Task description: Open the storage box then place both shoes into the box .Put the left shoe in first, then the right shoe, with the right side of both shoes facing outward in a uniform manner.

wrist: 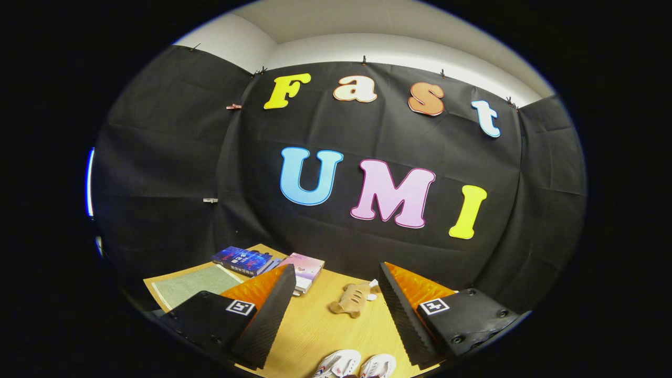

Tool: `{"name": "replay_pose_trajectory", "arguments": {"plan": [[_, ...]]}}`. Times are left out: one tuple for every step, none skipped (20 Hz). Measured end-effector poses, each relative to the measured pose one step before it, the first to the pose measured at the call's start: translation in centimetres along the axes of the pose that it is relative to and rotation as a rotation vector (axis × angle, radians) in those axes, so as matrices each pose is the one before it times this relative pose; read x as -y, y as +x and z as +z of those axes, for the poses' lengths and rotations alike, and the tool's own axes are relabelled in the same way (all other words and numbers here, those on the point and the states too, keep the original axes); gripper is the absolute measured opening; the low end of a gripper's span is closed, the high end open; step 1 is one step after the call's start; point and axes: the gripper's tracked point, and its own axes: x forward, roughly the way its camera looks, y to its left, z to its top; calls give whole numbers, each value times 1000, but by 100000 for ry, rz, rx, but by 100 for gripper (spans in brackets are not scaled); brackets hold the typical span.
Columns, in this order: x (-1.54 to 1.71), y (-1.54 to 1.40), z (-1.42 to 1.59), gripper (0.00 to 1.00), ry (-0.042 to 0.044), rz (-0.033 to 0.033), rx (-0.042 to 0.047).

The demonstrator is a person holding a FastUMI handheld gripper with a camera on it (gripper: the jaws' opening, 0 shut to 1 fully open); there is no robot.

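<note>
Two shoes [357, 365] lie between spread hand-held gripper [336, 310] fingers.

Table: light wooden top [315, 325], running back to the black cloth wall.
Plush toy: small tan stuffed animal [350, 300], lying mid-table.
Blue book: dark blue cover [242, 260], lying flat at the far left by the wall.
Pink book: pale pink cover [305, 269], just right of the blue one, touching or overlapping it.
Mat: grey-green [195, 286], flat on the left side, nearer than the books.
</note>
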Motion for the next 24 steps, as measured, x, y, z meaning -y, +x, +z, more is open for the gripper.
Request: {"name": "replay_pose_trajectory", "arguments": {"plan": [[-42, 3, 6, 97, 54, 116, 41], [-147, 58, -1, 97, -18, 439, 99], [-86, 58, -87, 97, -84, 396, -76], [-98, 33, -25, 97, -63, 862, 72], [-271, 52, -8, 97, 37, 1035, 73], [-224, 44, 20, 97, 261, 1310, 239], [-373, 166, 12, 97, 463, 2228, 276], [-417, 183, 2, 97, 678, 2768, -71], [-746, 171, -232, 97, 1453, 4284, -830], [-1081, 236, -391, 97, 2781, 6440, -1422], [-870, 109, -333, 97, 3217, 4999, -799], [-770, 223, -420, 97, 4663, 5191, -703], [-297, 130, -382, 97, 3796, 3550, -691], [-403, 256, -446, 97, 4094, 3836, -1288], [-581, 403, -741, 97, 4378, 4364, -1385], [-746, 377, -745, 97, 4942, 5030, -1857], [-915, 513, -1054, 98, 5882, 6163, -2311], [-1008, 438, -1146, 98, 7188, 7235, -2570], [-832, 656, -1144, 98, 8137, 7329, -3327], [-477, 564, -1229, 98, 8184, 5850, -3354], [152, 797, -1433, 98, 7750, 4407, -3434], [361, 849, -1135, 98, 7728, 3714, -2972], [398, 580, -1098, 98, 7840, 3685, -2728], [718, 746, -1029, 98, 8541, 2860, -3432]]}}
